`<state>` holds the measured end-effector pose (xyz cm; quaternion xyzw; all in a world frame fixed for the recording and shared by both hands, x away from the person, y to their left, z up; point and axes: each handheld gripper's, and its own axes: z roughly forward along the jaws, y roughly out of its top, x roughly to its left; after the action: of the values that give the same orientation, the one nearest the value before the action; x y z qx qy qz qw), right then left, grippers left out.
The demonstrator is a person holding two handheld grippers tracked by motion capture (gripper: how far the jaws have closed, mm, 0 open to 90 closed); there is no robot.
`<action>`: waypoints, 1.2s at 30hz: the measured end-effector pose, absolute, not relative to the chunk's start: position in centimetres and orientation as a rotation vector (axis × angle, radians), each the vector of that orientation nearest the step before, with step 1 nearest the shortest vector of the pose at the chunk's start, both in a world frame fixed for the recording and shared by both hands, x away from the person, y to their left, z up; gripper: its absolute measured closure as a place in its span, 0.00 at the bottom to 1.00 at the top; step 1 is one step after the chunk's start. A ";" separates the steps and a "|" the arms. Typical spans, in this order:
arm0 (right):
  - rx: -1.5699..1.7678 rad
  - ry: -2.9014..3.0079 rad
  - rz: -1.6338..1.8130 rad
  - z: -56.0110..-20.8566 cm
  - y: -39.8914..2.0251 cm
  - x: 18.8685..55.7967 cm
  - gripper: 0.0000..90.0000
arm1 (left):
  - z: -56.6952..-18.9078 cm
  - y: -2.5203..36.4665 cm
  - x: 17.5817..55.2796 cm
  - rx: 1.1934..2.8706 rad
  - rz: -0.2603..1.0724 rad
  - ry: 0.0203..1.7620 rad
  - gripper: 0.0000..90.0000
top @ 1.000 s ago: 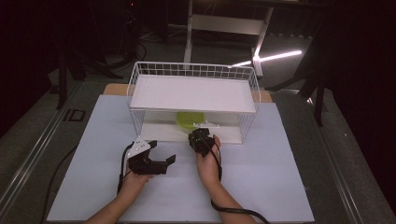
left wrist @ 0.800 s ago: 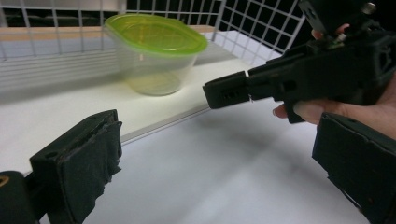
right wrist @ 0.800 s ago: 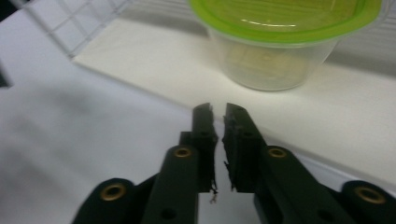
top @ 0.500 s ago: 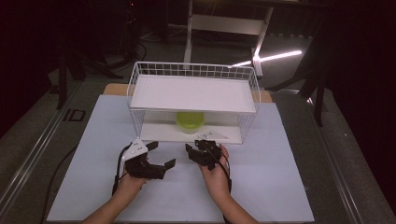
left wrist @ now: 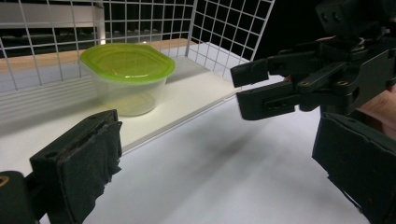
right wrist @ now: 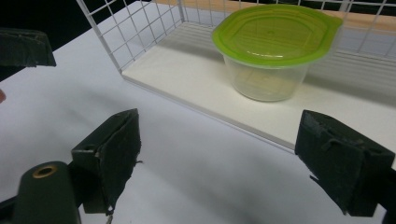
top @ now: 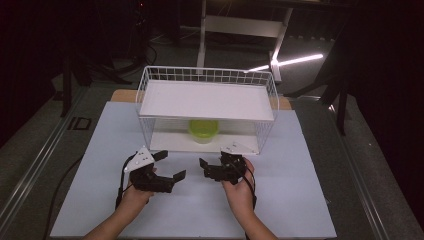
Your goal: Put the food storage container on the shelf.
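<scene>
A clear plastic container (top: 203, 134) with a lime-green lid (right wrist: 276, 32) is sitting on the lower white board of a white wire rack (top: 207, 76), roughly in the middle of that shelf, under the rack's upper white board. The rack is standing at the twelve o'clock side of the pale worktop (top: 300, 200). No brand, label or writing can be read on the lid or the tub.

The right gripper (top: 218, 170) is resting in the person's hand just outside the rack's front edge, at about five o'clock from the container and apart from it. Its fingers (right wrist: 112, 154) have just been opening and are standing wide apart with nothing between them.

The left gripper (top: 170, 166) is hovering over the worktop at about seven o'clock from the container, near the right gripper but not touching it. Its fingers (left wrist: 88, 158) are also standing apart, gripping nothing.
</scene>
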<state>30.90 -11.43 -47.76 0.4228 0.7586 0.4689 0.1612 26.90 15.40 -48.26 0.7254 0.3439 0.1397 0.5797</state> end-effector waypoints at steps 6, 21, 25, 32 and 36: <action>1.163 2.178 1.324 -47.6 -12.3 30.1 0.16 | -48.4 15.9 26.5 1.708 0.328 0.795 0.03; 1.077 2.194 1.369 -47.0 -15.7 27.2 0.16 | -48.1 18.3 24.8 1.734 0.345 0.805 0.03; 1.086 2.189 1.372 -47.0 -16.8 26.6 0.16 | -48.1 19.0 24.3 1.735 0.346 0.810 0.03; 1.085 2.174 1.365 -47.0 -18.5 25.6 0.16 | -48.9 20.1 23.7 1.737 0.339 0.836 0.03; 1.086 2.171 1.361 -46.9 -19.3 25.1 0.16 | -49.4 20.6 23.1 1.734 0.328 0.848 0.03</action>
<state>25.13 -19.31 -46.85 0.3839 0.7676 0.4813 0.1781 23.13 20.56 -49.41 0.7350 0.3596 0.1392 0.5578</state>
